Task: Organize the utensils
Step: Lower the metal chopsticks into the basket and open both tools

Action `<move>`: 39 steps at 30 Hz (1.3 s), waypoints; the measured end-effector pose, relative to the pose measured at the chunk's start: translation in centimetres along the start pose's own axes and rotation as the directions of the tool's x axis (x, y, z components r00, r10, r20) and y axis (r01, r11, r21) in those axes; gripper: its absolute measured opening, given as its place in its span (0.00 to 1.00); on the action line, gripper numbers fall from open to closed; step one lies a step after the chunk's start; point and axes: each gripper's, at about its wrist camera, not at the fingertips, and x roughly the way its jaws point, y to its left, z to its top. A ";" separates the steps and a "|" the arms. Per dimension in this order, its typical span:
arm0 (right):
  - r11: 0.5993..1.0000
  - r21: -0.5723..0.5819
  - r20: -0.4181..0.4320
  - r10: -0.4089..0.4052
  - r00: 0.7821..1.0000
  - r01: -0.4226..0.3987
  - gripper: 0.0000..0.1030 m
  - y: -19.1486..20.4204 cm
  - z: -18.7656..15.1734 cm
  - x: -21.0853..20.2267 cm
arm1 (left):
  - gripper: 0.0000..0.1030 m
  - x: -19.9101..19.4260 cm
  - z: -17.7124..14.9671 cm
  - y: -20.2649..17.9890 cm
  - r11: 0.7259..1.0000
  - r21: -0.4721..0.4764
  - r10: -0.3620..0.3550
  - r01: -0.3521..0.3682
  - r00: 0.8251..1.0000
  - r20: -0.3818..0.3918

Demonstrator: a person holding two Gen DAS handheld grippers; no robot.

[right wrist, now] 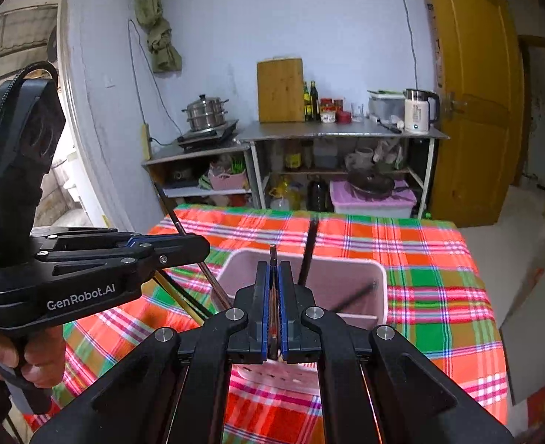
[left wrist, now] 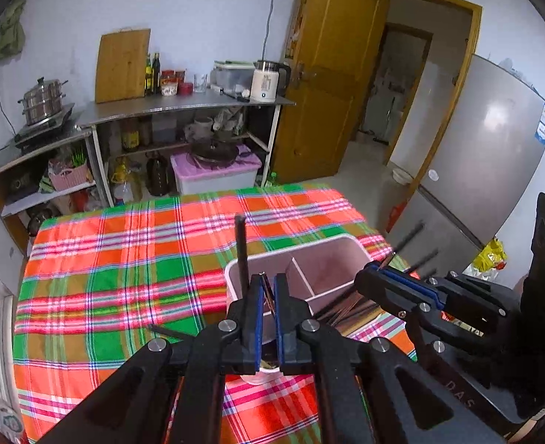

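Right now both tools hover just above the pale pink plastic divided utensil holder (left wrist: 331, 259), which stands on the worktop's red, green and orange plaid cloth (left wrist: 124, 266). The left tool (left wrist: 268, 292) is clamped on dark slender chopsticks (left wrist: 241, 251) whose long axis rises steeply, lower ends hidden behind the jaws, seemingly over the near-left compartment. The right tool (right wrist: 273, 292), likewise closed on thin dark chopsticks (right wrist: 273, 255), sits over the holder's near wall (right wrist: 272, 370), its sticks pointing forward and up. Judging by this, each bundle needs tipping upright before dropping in; the left looks nearer vertical.
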 end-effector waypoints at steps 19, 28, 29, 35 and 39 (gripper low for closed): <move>1.000 -0.002 0.025 -0.012 1.000 0.012 0.09 0.0 0.4 -1.7 | 0.11 -1.7 0.0 -0.5 1.000 0.016 0.012 -0.012 0.999 0.037; 1.000 -0.002 0.060 -0.019 0.998 0.019 0.09 0.2 0.3 -5.2 | 0.12 -5.7 -1.6 -0.8 1.000 0.001 0.025 -0.026 0.996 0.085; 1.000 0.002 0.062 -0.023 0.998 0.022 0.10 0.2 0.1 -5.6 | 0.12 -6.1 -2.1 -0.9 1.000 -0.004 0.025 -0.025 0.996 0.088; 0.999 0.028 0.083 -0.036 0.996 0.034 0.11 0.5 -1.7 -8.7 | 0.12 -8.6 -5.6 -2.3 1.000 -0.011 0.016 -0.015 0.994 0.112; 0.999 0.022 0.102 -0.045 0.994 0.043 0.14 1.4 -3.6 -11.1 | 0.19 -10.3 -8.6 -3.5 0.999 -0.026 0.022 -0.018 0.988 0.153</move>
